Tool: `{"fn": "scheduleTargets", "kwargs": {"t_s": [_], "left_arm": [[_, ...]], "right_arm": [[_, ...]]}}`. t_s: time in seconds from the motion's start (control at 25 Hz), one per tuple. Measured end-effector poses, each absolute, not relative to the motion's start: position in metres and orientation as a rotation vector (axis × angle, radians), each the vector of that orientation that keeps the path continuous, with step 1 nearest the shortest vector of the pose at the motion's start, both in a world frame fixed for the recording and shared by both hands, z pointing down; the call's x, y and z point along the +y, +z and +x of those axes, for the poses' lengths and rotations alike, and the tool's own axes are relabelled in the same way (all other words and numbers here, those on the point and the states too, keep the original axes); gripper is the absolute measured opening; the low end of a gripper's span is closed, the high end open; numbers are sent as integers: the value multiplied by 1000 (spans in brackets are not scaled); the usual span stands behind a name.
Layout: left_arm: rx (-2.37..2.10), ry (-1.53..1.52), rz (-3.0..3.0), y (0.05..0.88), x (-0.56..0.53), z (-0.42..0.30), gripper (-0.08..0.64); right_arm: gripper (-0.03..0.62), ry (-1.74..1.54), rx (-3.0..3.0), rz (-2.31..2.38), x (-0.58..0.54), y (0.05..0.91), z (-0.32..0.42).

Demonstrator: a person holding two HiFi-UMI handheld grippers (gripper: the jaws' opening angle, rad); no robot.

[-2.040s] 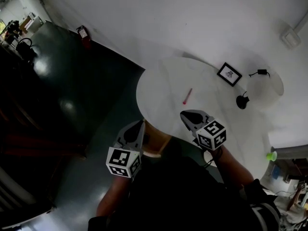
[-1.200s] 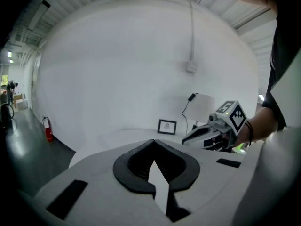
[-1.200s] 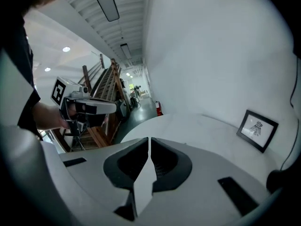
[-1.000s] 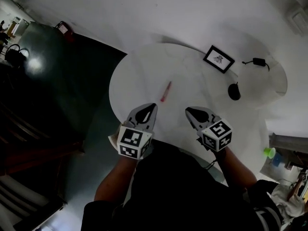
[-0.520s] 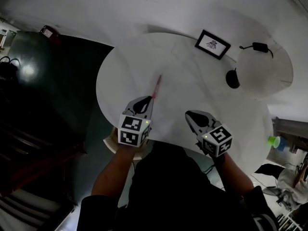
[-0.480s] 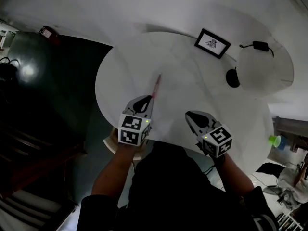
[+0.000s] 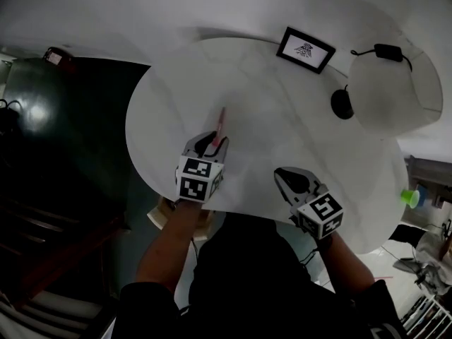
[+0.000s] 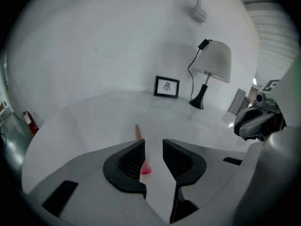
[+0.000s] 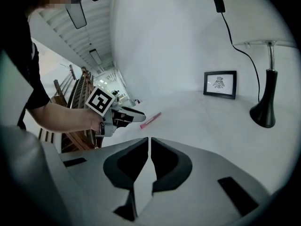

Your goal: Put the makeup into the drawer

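The makeup is a slim pink stick (image 7: 221, 121) lying on the round white table (image 7: 282, 126), left of its middle. My left gripper (image 7: 213, 144) is at the stick's near end. Its jaws have just been opening and now stand open. In the left gripper view the stick's near end (image 8: 145, 168) lies between them, close to the left pad, with the rest of the stick (image 8: 138, 132) running away ahead. My right gripper (image 7: 285, 178) is shut with nothing in it, low over the table's near edge. From the right gripper view the stick (image 9: 150, 120) lies just beyond the left gripper (image 9: 123, 117).
A small framed picture (image 7: 306, 49) stands at the table's far side. To its right is a lamp with a black base (image 7: 342, 103) and white shade (image 7: 392, 94), its plug (image 7: 389, 51) on the wall. A green cup (image 7: 412, 196) is off right, and dark floor (image 7: 63, 140) lies left.
My left gripper has moved forward and down to the stick's near end and its jaws have opened. My right gripper has sunk a little toward the table's near edge, still shut.
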State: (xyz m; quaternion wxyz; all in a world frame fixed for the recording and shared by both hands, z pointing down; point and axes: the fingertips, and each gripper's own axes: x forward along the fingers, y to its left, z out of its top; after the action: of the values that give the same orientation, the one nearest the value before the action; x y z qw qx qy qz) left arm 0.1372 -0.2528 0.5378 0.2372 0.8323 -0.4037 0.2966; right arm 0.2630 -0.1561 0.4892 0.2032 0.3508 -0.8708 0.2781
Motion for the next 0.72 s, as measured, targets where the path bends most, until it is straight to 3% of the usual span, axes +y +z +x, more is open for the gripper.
{"fn": "scheduleTargets", "kwargs": {"t_s": [0.72], "left_arm": [[-1091,1007,2143,575,-267,135,144]], "right_arm": [[26,799,-2399,1057,-154,488,292]]}}
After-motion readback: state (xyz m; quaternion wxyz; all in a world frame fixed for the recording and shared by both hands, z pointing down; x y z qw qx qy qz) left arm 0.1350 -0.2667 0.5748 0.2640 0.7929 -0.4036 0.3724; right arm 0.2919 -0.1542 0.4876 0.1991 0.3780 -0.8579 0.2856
